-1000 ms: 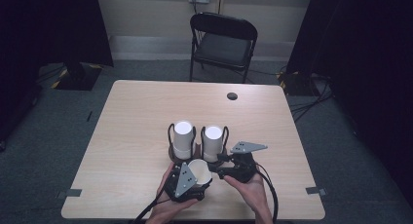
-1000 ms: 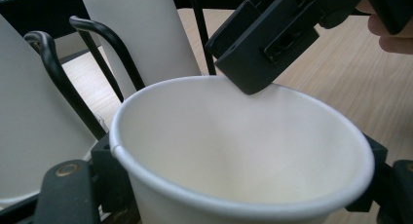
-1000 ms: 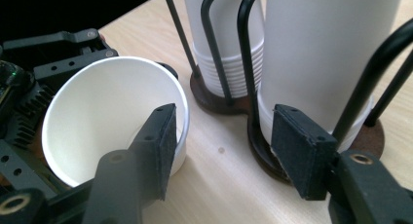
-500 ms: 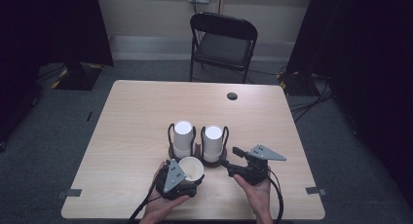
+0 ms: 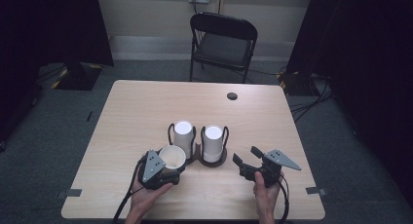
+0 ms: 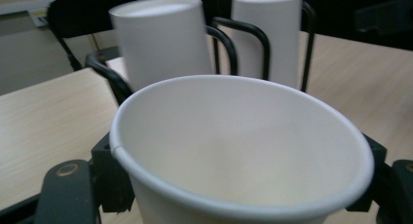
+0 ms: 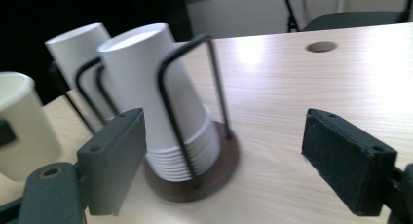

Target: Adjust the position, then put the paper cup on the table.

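On the wooden table [image 5: 146, 117], near its front edge, stand two black wire holders [image 5: 222, 136], each with a stack of upside-down paper cups [image 5: 213, 142]. Just left of them the left gripper [image 5: 163, 171] is closed on a single upright paper cup [image 5: 172, 157], its jaws pressing opposite sides of the wall below the rim. That cup looks light, thin and easily crushed, so a gentle squeeze mid-wall seems wisest. Right of the holders, the right gripper [image 5: 247, 160] hangs with jaws spread wide, holding nothing.
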`<action>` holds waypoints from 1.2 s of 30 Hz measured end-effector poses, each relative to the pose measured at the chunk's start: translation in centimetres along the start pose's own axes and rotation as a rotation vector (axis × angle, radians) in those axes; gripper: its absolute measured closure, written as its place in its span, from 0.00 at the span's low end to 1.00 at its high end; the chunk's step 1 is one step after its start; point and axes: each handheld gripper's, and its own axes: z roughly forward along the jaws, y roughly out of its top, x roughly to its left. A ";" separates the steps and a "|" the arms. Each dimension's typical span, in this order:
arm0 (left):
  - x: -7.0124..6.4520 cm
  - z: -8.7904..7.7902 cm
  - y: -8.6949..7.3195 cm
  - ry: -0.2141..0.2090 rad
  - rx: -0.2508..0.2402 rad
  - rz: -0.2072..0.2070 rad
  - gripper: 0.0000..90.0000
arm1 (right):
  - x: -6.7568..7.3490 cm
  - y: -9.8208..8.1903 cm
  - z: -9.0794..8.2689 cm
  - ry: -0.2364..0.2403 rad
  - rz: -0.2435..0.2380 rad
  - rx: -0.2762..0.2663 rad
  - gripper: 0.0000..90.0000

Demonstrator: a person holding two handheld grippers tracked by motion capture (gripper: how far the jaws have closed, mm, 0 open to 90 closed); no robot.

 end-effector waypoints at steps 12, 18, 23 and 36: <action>3.3 -0.3 0.9 0.073 -0.036 -0.045 0.24 | -1.3 -1.6 0.0 -0.117 -0.014 -0.010 0.21; 5.1 0.0 1.5 0.128 -0.055 -0.074 0.24 | -1.6 -2.3 0.2 -0.121 -0.062 -0.025 0.24; 6.5 0.5 1.9 0.150 -0.065 -0.101 0.24 | -2.1 -2.6 0.4 -0.139 -0.051 -0.023 0.23; 10.2 2.5 1.5 0.209 -0.052 -0.187 0.24 | -2.3 -3.4 1.6 -0.119 -0.086 -0.028 0.17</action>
